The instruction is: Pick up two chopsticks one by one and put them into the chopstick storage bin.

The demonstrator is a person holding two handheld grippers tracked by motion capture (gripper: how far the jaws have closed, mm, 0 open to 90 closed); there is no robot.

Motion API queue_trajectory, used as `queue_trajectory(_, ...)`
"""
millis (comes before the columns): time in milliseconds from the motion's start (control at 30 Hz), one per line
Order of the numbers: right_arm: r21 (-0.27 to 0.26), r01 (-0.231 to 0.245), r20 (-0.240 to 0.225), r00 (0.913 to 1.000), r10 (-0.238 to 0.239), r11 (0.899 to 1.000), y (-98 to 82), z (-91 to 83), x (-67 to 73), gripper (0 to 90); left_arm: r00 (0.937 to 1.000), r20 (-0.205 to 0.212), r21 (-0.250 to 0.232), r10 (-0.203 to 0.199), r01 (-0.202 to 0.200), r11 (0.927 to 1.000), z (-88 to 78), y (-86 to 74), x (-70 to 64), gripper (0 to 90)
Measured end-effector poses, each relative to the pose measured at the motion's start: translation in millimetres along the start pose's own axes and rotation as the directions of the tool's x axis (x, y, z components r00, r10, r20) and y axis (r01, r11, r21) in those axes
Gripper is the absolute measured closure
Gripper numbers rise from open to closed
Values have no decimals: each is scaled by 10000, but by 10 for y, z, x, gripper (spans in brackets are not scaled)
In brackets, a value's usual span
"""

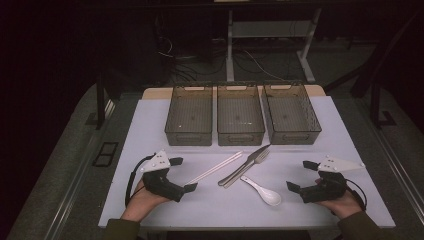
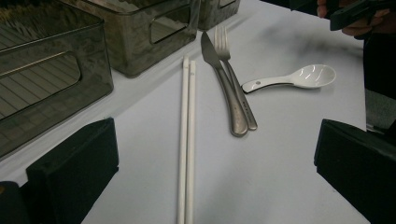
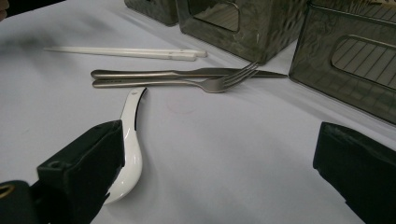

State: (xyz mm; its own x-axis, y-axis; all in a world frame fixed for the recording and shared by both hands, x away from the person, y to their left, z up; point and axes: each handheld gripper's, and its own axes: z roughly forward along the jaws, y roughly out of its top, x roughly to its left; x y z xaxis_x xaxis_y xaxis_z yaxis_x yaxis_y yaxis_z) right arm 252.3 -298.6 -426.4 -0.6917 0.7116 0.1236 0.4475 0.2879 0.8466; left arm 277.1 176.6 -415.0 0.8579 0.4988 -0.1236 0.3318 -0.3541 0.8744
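On the white table lie a pair of white chopsticks (image 1: pixel 215 168) (image 2: pixel 187 140) (image 3: pixel 126 52), a steel knife (image 1: pixel 239 170) (image 2: pixel 224 88) (image 3: pixel 187 73) beside a steel fork (image 1: pixel 256 159) (image 2: pixel 236 88) (image 3: pixel 187 83), and a white ceramic spoon (image 1: pixel 262 191) (image 2: pixel 299 78) (image 3: pixel 133 140). My left gripper (image 1: pixel 183 174) (image 2: pixel 217 154) rests at the near left, open and empty, its jaws pointing along the chopsticks. At the near right my right gripper (image 1: pixel 298 175) (image 3: pixel 219 154) also stands open and empty, with the spoon's bowl just by one jaw.
Three empty smoky translucent bins stand side by side at the table's far side: left (image 1: pixel 189 136) (image 2: pixel 42 79), middle (image 1: pixel 240 136) (image 3: pixel 243 23), right (image 1: pixel 292 135) (image 3: pixel 355 56). Dark floor with cables and desk legs (image 1: pixel 230 45) lies beyond.
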Motion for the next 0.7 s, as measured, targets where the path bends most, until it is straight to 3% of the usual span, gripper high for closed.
queue_trajectory(700,-220,-208,-153,9997,205,9995,14,-14,8,21,10000,-47,15,41,-41,10000,18,77,26,0)
